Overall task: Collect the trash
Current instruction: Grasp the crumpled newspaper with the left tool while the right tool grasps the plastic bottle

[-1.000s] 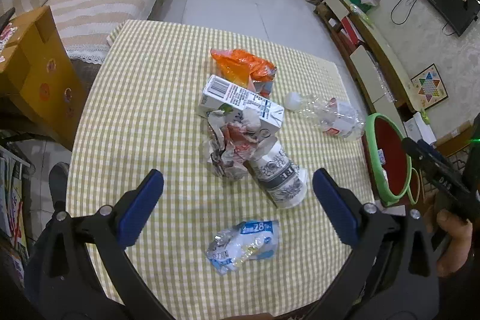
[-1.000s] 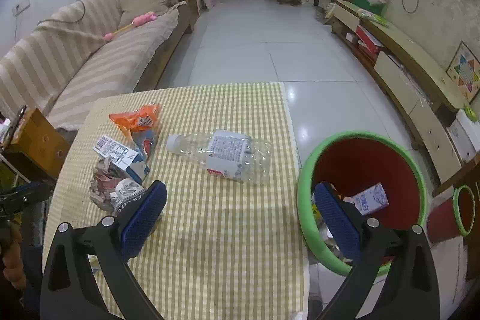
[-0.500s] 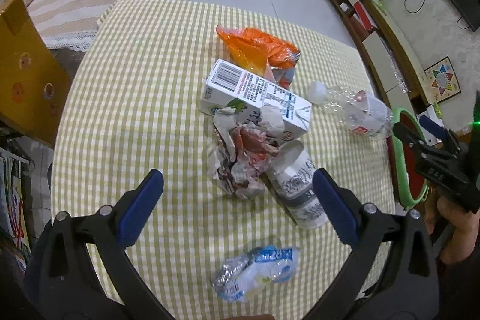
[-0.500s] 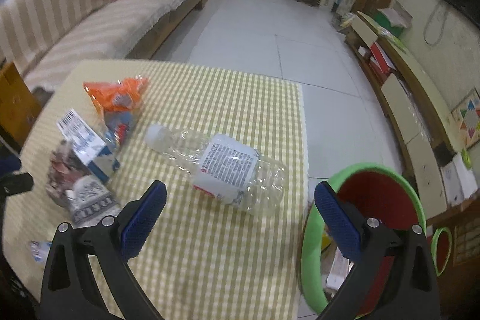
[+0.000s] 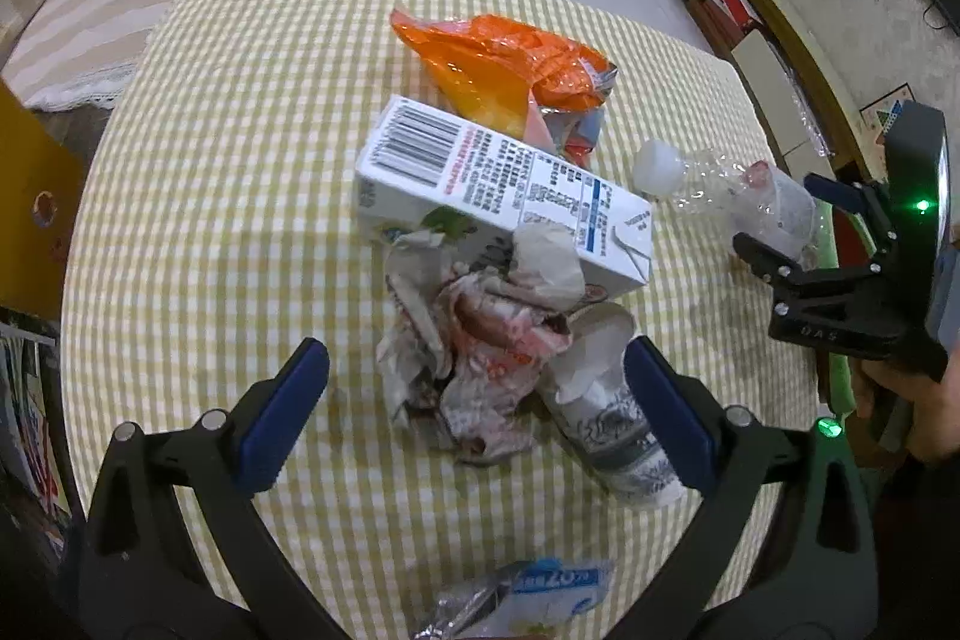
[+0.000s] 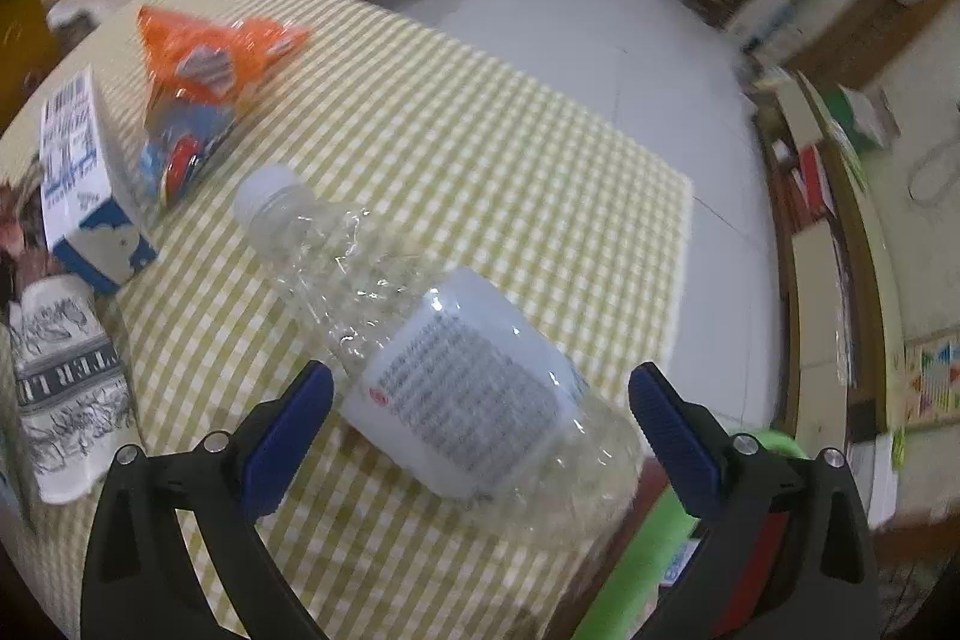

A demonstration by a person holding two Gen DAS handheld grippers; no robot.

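A clear crushed plastic bottle (image 6: 456, 358) lies on the yellow-checked tabletop (image 6: 480, 148), its labelled middle between the right claw's (image 6: 480, 418) spread fingers (not gripped). The left claw (image 5: 477, 415) gapes over crumpled paper (image 5: 468, 340).

Right gripper (image 6: 480, 418), fingers spread wide, straddles the clear bottle (image 6: 444, 358) lying on the checked table (image 6: 480, 130).

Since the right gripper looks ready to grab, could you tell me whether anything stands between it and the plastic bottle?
Nothing visible does. The plastic bottle lies on its side on the checked tablecloth, directly ahead of the open right gripper, with its labelled body between the jaws. The carton and paper cup sit off to the left.
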